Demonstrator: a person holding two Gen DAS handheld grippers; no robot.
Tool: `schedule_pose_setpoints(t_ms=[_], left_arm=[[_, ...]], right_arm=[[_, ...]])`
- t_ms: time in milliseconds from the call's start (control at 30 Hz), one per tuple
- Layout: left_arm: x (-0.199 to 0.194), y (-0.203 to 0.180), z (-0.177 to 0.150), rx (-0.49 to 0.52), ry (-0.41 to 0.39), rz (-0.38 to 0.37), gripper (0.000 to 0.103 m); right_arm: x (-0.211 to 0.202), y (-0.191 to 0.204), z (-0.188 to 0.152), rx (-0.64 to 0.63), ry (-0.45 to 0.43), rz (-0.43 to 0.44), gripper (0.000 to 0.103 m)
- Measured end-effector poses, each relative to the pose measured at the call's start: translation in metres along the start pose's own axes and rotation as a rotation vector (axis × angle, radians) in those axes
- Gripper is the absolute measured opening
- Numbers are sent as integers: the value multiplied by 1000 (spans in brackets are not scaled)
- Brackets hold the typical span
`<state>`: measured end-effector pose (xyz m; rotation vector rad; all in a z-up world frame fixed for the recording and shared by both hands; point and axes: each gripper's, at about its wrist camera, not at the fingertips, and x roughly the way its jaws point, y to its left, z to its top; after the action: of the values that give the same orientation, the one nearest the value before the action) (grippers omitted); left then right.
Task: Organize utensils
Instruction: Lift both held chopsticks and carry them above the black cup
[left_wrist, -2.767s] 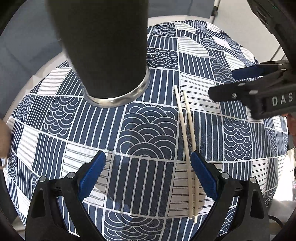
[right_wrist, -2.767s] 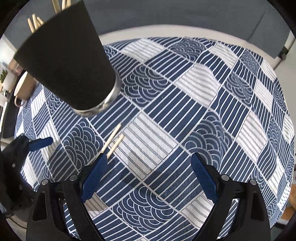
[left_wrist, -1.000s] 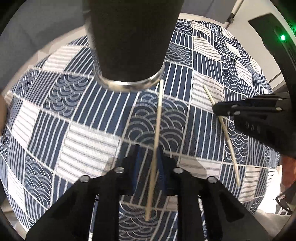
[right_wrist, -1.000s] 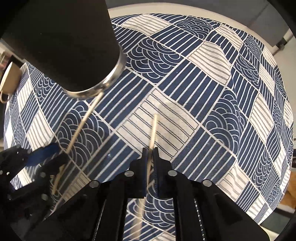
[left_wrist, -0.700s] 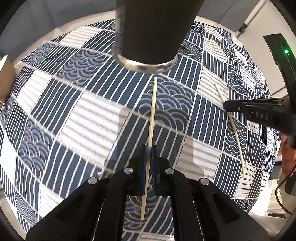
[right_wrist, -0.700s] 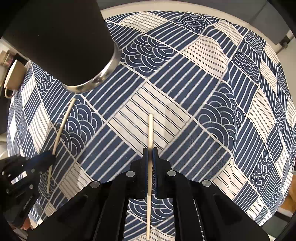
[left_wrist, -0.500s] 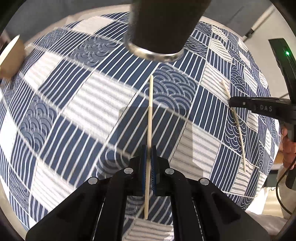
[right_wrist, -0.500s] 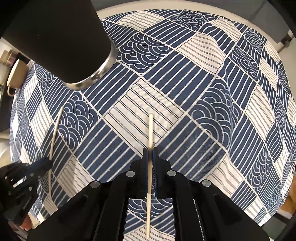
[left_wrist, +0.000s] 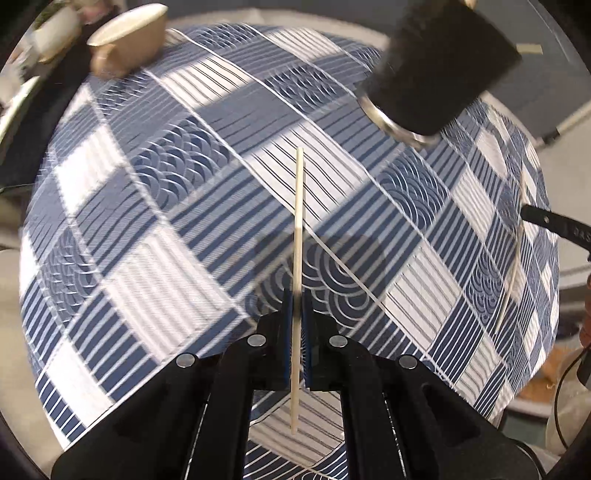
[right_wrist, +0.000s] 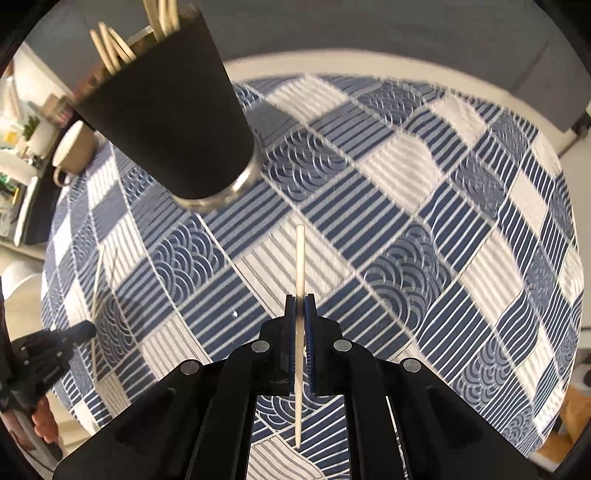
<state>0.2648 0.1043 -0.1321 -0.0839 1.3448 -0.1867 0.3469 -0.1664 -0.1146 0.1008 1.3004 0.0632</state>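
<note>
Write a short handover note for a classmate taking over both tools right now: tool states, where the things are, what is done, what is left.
Left tool: shut on a chopstick, lifted above the tablecloth.
Right tool: shut on the other chopstick, also lifted.
Black cup: stands upright on the cloth, several chopsticks already in it.
Done: both loose chopsticks picked up.
Left: drop each into the black cup.

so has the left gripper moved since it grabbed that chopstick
Yes. The left gripper has swung left: the black cup went from top centre to upper right.
</note>
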Motion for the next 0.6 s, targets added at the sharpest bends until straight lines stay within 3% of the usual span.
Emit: schedule_pose_setpoints(t_ms=[300,600], left_arm=[[-82,-2,28,-68,-199,90,5],[-132,-15,57,-95,-320,125,5]], right_arm=[[-49,5,30,-65,-140,37,5],[-98,5,65,-136,-284,54,5]])
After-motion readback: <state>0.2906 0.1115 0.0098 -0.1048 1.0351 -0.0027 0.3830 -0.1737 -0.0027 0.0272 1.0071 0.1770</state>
